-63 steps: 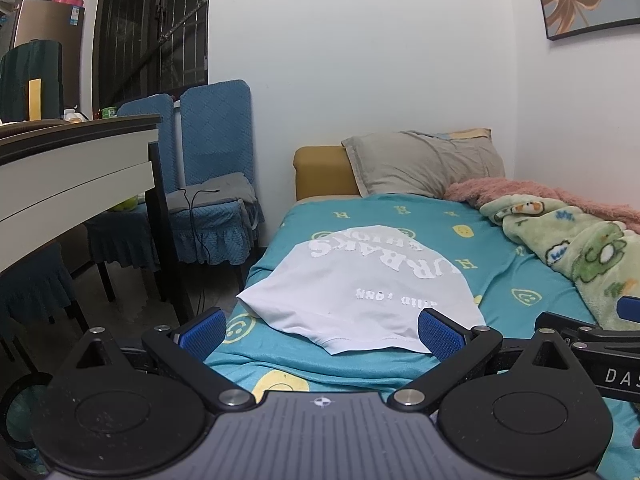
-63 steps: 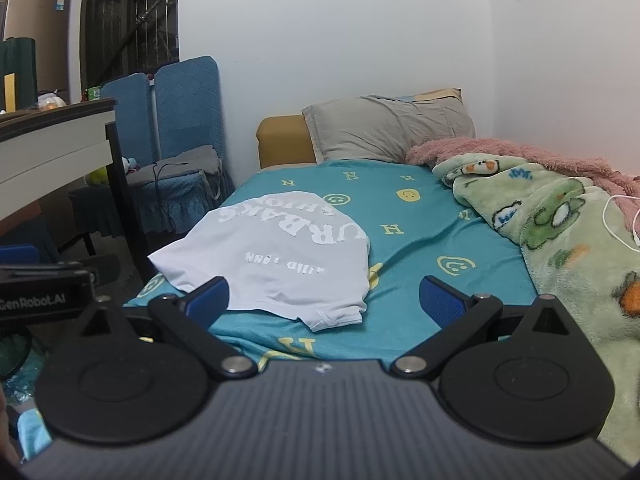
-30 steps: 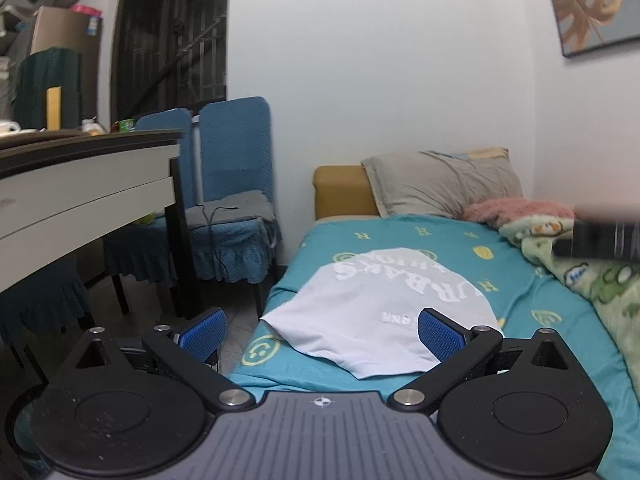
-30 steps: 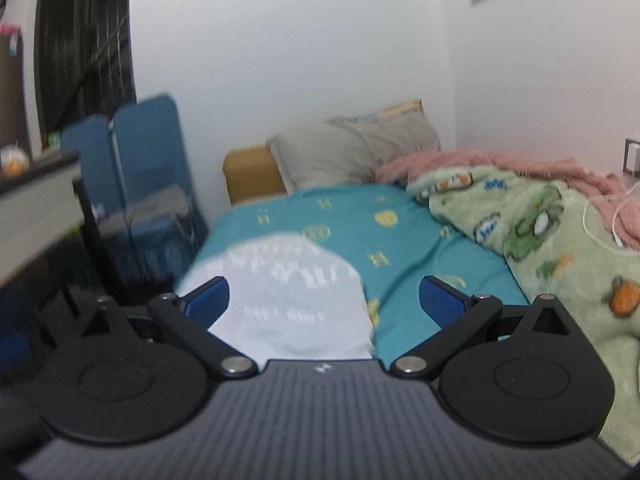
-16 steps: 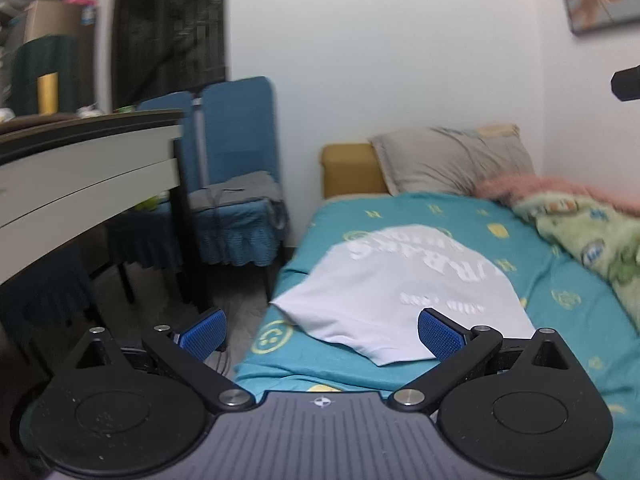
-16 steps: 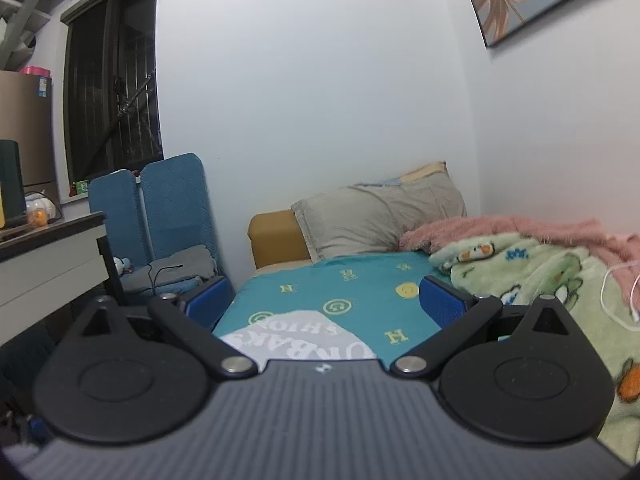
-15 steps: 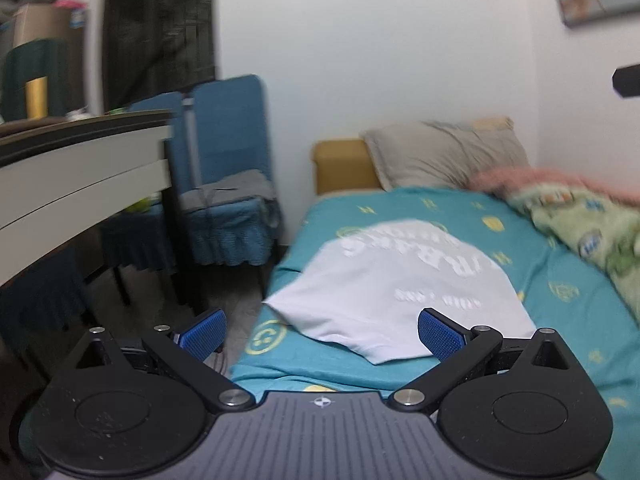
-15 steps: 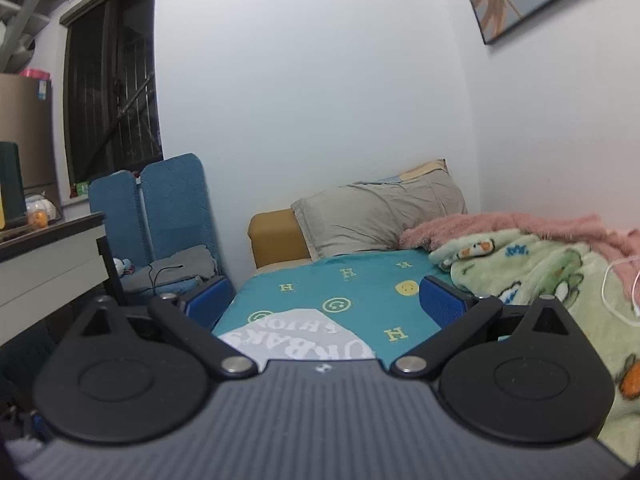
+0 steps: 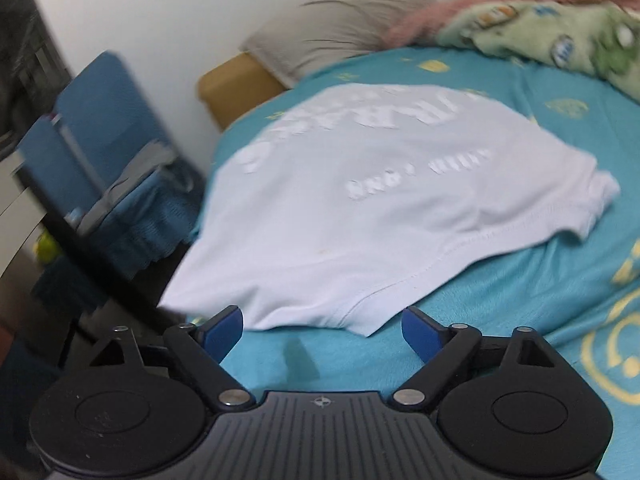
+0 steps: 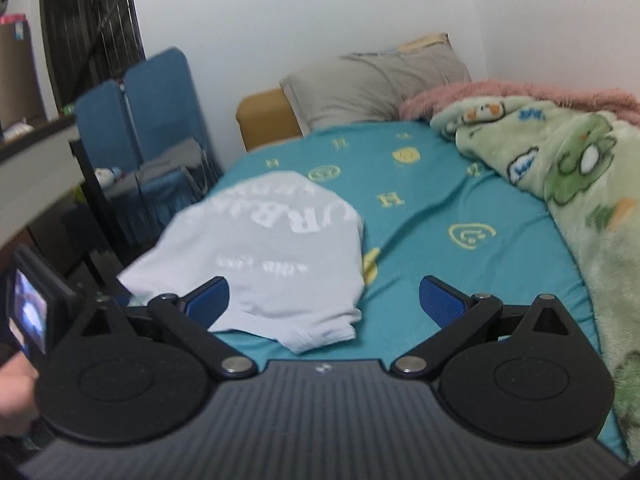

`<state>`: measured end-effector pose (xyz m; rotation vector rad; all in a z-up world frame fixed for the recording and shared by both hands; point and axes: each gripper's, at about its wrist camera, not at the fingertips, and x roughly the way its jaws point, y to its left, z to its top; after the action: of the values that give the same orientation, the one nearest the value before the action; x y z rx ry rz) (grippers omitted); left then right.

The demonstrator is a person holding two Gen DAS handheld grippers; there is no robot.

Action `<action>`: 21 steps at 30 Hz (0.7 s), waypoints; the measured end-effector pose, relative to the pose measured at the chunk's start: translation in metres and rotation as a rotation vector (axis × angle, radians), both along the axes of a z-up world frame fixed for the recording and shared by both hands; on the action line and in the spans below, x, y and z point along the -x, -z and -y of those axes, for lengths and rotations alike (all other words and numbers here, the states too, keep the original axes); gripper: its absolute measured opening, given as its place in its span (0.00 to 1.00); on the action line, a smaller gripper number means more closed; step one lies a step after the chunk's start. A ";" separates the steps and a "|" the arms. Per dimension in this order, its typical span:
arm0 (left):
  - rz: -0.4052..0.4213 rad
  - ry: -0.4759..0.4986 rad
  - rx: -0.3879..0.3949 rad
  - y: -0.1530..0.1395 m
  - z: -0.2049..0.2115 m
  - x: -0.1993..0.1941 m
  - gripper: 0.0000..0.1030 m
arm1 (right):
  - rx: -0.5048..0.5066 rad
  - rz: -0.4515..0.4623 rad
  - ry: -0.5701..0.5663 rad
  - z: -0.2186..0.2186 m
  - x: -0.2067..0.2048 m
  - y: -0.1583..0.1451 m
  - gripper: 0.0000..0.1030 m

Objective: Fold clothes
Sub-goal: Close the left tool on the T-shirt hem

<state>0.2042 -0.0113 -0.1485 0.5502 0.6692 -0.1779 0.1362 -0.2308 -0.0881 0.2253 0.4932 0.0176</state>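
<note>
White t-shirt (image 9: 360,208) spread flat on teal bedsheet (image 9: 540,288) near its left edge, left gripper (image 9: 322,330) just before the hem, wide open and empty, right gripper (image 10: 324,300) also spread wide, holding nothing, above the shirt's right corner.

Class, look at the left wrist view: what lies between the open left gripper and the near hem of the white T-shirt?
Only bare teal bedsheet; the left gripper sits just short of the white T-shirt, touching nothing.
</note>
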 end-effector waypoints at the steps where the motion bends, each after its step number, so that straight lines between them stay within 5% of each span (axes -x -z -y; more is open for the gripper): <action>1: -0.008 0.013 -0.012 0.007 0.002 -0.004 0.82 | 0.003 -0.012 0.007 0.000 -0.006 0.008 1.00; 4: 0.092 0.050 -0.066 0.018 0.008 -0.007 0.82 | 0.002 -0.045 0.001 -0.002 -0.029 0.025 1.00; 9: 0.105 0.035 -0.023 0.015 0.007 -0.019 0.20 | 0.060 -0.093 -0.019 -0.011 -0.042 0.051 1.00; 10: 0.115 0.030 0.002 0.008 0.005 -0.018 0.16 | 0.062 -0.100 -0.020 -0.011 -0.043 0.053 1.00; 21: 0.241 0.028 0.325 -0.112 -0.003 0.051 0.09 | 0.118 0.015 -0.089 -0.026 -0.027 0.035 1.00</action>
<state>0.1532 -0.0082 -0.0369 0.2625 0.3869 -0.2370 0.1635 -0.2051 -0.1231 0.0877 0.4877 0.0771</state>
